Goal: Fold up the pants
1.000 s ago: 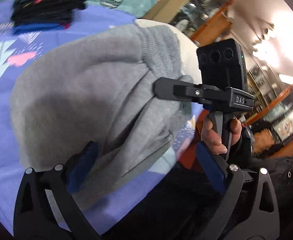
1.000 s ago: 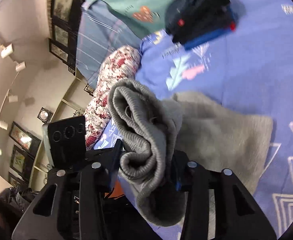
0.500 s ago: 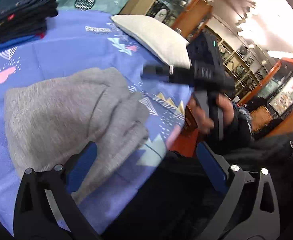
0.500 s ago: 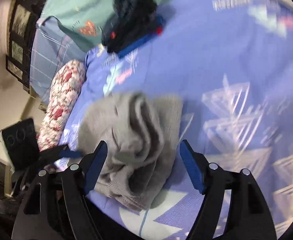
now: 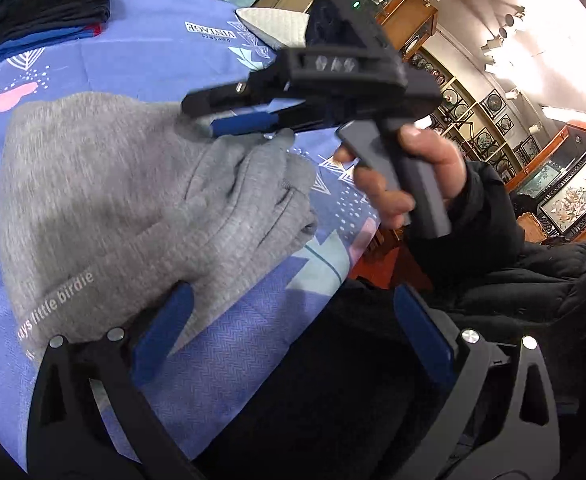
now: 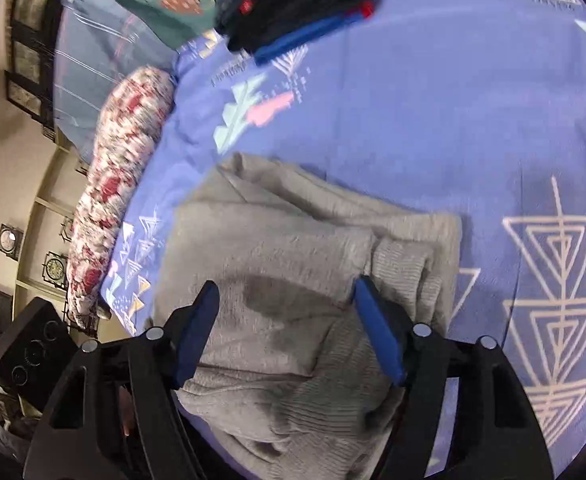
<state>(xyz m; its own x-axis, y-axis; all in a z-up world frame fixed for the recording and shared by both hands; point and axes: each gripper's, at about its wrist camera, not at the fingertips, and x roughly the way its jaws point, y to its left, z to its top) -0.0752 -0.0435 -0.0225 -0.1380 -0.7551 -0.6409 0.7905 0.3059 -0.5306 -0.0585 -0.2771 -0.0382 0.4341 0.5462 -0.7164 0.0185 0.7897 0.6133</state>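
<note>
Pants (image 6: 293, 280): we see them lying folded on the bed (image 6: 433, 120).
Right gripper (image 6: 285, 320): ours just widened, gripping nothing.
Left gripper (image 5: 289, 328): wide apart, empty.

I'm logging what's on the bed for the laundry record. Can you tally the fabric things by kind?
Grey pants: 1
Stack of dark folded clothes: 1
Pillows: 2, floral and white
Purple bedsheet: 1
Total: 5
</note>
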